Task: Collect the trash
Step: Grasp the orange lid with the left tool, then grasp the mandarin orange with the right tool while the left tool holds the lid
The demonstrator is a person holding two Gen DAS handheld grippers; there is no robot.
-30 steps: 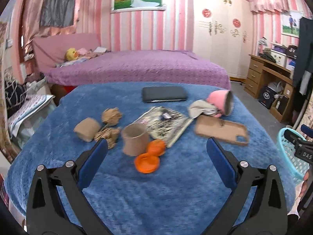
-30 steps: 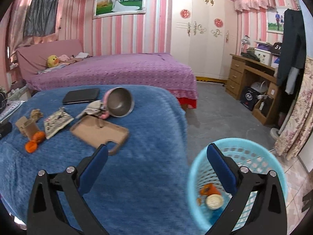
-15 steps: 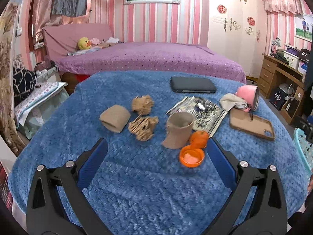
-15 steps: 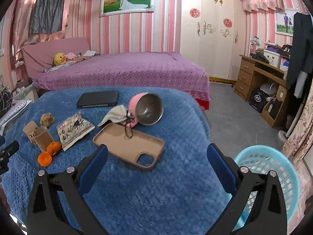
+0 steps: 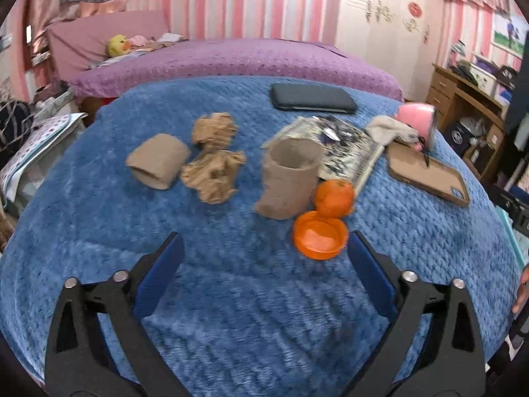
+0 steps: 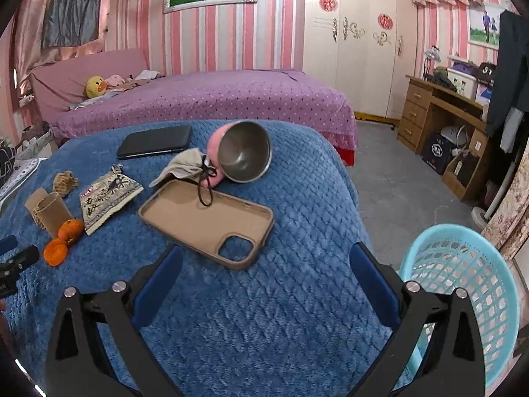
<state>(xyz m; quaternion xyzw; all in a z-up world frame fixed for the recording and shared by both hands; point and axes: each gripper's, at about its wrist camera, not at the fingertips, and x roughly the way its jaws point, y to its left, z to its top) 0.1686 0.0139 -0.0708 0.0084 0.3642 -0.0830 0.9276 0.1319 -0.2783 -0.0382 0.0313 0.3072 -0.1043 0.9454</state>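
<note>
On the blue blanket (image 5: pixel 231 297) lie a brown paper cup (image 5: pixel 289 178), a flattened brown cup (image 5: pixel 157 164), two crumpled brown paper balls (image 5: pixel 215 175), an orange peel cup (image 5: pixel 320 239) and an orange piece (image 5: pixel 334 198). My left gripper (image 5: pixel 264 258) is open and empty, just short of the upright cup and peel. My right gripper (image 6: pixel 264 271) is open and empty, over the blanket near the tan phone case (image 6: pixel 205 221). The light blue trash basket (image 6: pixel 463 297) stands at the lower right in the right wrist view.
A printed packet (image 5: pixel 340 149), black phone (image 5: pixel 312 97), pink metal-lined bowl (image 6: pixel 243 155) on its side and a grey cloth pouch (image 6: pixel 185 165) lie on the blanket. A purple bed (image 6: pixel 215 99) lies behind, a wooden desk (image 6: pixel 446 132) at the right.
My left gripper has moved in closer to the cups and orange peel. My right gripper has swung left from the basket toward the phone case.
</note>
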